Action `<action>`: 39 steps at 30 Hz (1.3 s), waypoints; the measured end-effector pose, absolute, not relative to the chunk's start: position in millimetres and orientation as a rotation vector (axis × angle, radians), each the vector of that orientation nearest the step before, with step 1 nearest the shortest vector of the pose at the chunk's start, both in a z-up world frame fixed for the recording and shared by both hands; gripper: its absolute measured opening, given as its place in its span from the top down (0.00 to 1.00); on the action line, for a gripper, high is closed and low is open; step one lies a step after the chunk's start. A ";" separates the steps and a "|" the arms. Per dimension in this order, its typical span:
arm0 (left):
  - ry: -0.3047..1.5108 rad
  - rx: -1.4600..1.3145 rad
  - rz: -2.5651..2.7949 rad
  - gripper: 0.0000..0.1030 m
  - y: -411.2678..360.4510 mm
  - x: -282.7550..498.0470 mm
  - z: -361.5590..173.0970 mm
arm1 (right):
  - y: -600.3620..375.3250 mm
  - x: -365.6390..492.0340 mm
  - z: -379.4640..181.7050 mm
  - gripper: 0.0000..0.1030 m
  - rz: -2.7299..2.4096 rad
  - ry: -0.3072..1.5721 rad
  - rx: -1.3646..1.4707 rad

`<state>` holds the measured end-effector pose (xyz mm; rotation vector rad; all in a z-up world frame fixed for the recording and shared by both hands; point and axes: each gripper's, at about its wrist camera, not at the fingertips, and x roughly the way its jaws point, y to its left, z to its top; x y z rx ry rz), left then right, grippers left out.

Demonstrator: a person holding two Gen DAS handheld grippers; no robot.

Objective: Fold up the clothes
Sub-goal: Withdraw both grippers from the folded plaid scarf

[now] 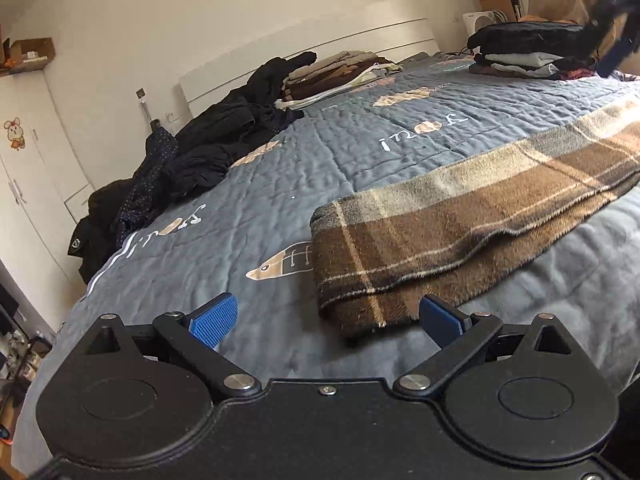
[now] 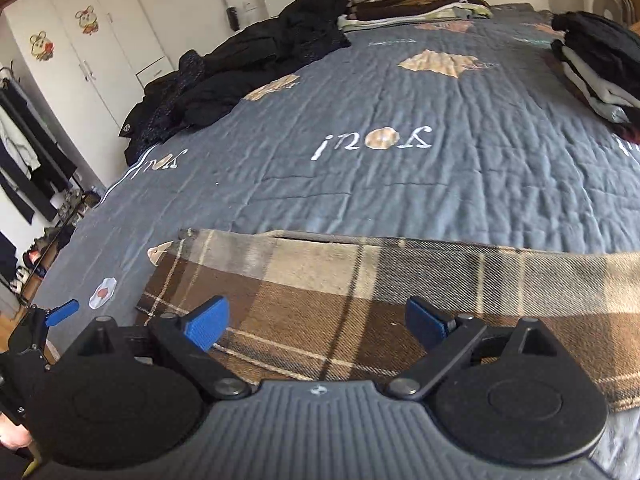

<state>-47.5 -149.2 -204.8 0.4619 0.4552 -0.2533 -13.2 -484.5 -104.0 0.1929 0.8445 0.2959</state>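
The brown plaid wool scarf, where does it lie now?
The brown plaid wool scarf lies along the near edge of the grey quilted bedspread, just ahead of both open tools.

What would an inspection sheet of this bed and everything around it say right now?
Surface: bed with grey quilted cover, printed with letters and shapes.
Job's things: brown plaid garment lying flat in a long folded strip at the near edge.
Clutter: heap of unfolded dark clothes along the far left side; folded stack by the headboard; second folded stack at far right.
Grippers: left claw open beside the strip's end; right claw open over the strip; neither holds anything.
Cables: nothing seen.
Surroundings: white wardrobe with cartoon stickers; clothes rack at left.
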 end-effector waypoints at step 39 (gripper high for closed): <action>0.388 0.468 -0.183 0.03 -154.1 7.2 -247.6 | -418.5 64.6 -158.0 0.08 0.474 0.854 0.250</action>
